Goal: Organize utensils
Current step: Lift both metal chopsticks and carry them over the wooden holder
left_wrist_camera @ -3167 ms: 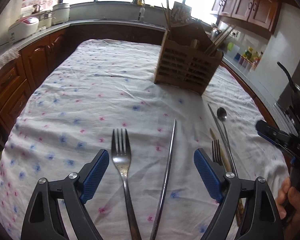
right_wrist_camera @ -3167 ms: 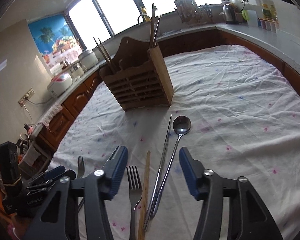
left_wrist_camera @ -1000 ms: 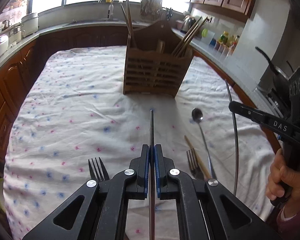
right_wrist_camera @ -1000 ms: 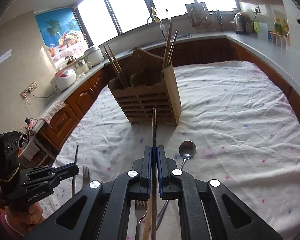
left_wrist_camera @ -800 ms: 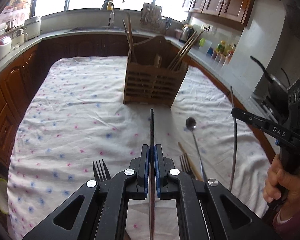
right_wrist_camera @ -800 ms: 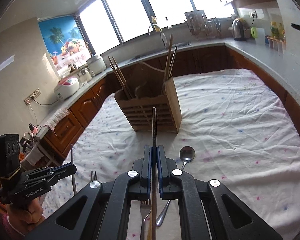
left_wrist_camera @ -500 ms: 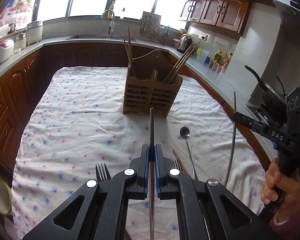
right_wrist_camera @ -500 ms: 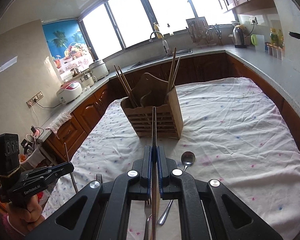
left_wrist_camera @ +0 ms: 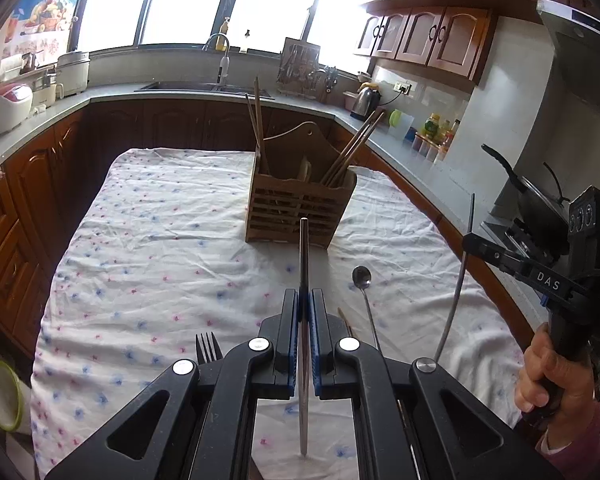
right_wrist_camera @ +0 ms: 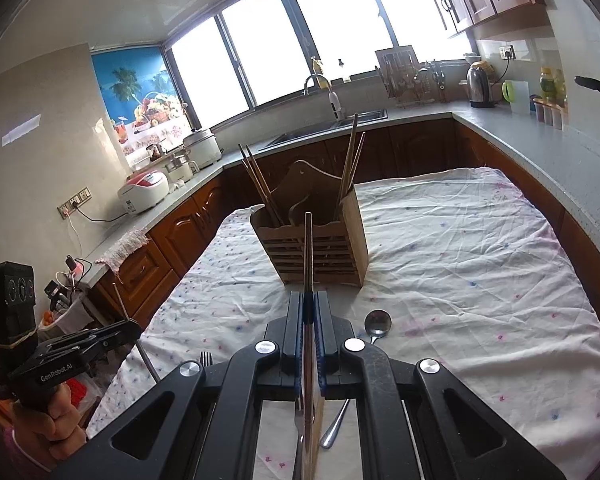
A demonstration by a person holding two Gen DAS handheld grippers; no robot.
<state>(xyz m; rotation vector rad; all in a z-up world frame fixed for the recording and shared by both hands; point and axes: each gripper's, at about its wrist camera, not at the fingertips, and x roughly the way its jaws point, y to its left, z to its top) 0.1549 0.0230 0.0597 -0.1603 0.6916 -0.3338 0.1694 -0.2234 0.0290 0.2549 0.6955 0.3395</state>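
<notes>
While each gripper is clenched on a metal chopstick, both are held above the cloth-covered table [left_wrist_camera: 148,248]. The left gripper [left_wrist_camera: 304,300] pinches its chopstick [left_wrist_camera: 303,248] lengthwise between blue pads; the right gripper [right_wrist_camera: 308,300] grips its own chopstick [right_wrist_camera: 308,248] the same way. Below them on the cloth lie a fork [left_wrist_camera: 208,348], a spoon [left_wrist_camera: 362,278] and a wooden chopstick [left_wrist_camera: 342,314] — the spoon and wooden chopstick close together, the fork apart on the left. Farther back stands the slatted wooden utensil holder [left_wrist_camera: 300,216], upright, with several wooden chopsticks leaning in its compartments — well beyond the tips of both held ones.
</notes>
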